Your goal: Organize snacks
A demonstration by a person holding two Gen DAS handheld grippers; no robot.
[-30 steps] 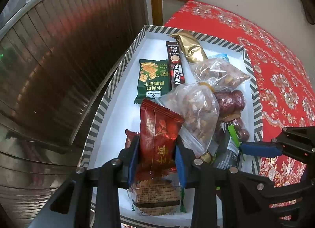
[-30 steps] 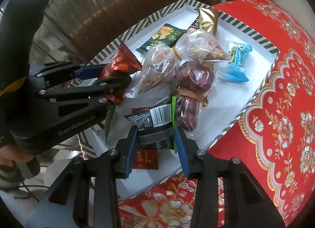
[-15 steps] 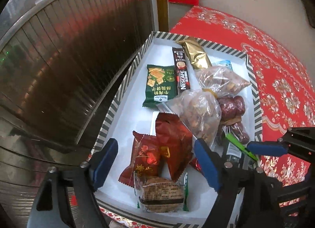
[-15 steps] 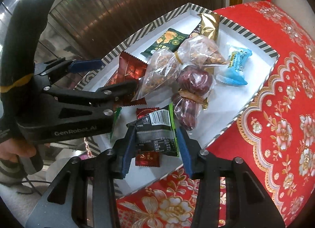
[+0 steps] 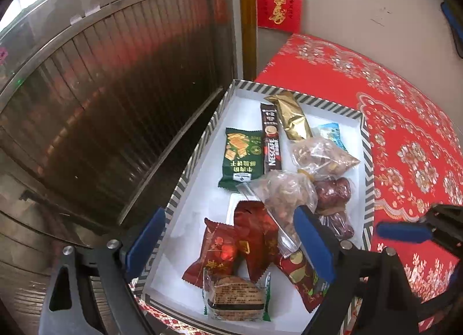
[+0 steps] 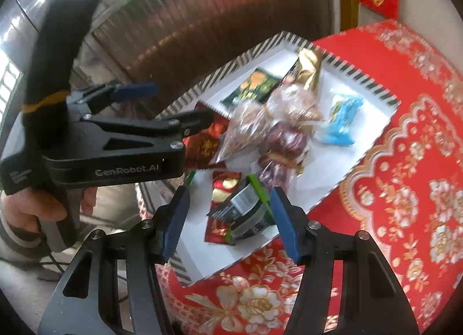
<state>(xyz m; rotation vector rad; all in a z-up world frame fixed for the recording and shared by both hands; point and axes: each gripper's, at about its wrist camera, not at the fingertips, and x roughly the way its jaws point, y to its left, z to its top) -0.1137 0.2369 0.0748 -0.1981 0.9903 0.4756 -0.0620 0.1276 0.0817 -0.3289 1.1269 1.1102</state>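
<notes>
A white box with a striped rim (image 5: 199, 149) holds the snacks. In the left wrist view my left gripper (image 5: 228, 245) is open and empty above two red packets (image 5: 246, 242) lying at the box's near end. In the right wrist view my right gripper (image 6: 228, 219) is open above a black packet with green edges (image 6: 246, 210), which lies in the box (image 6: 358, 80) on a red packet. The left gripper also shows in the right wrist view (image 6: 170, 106), open. The right gripper's blue fingertip (image 5: 402, 232) shows at the right of the left wrist view.
The box also holds a green cracker pack (image 5: 241, 158), a Nescafe stick (image 5: 272, 141), a gold sachet (image 5: 292, 118), clear bags of nuts (image 5: 286, 193), red dates (image 5: 332, 193), a blue candy (image 6: 341, 121) and a wrapped biscuit (image 5: 235, 297). A red floral cloth (image 5: 405, 138) lies right; a metal shutter (image 5: 115, 103) stands left.
My left gripper opened and let the red packet drop into the box, then pulled back. My right gripper opened and released the black packet into the box and also drew back.
</notes>
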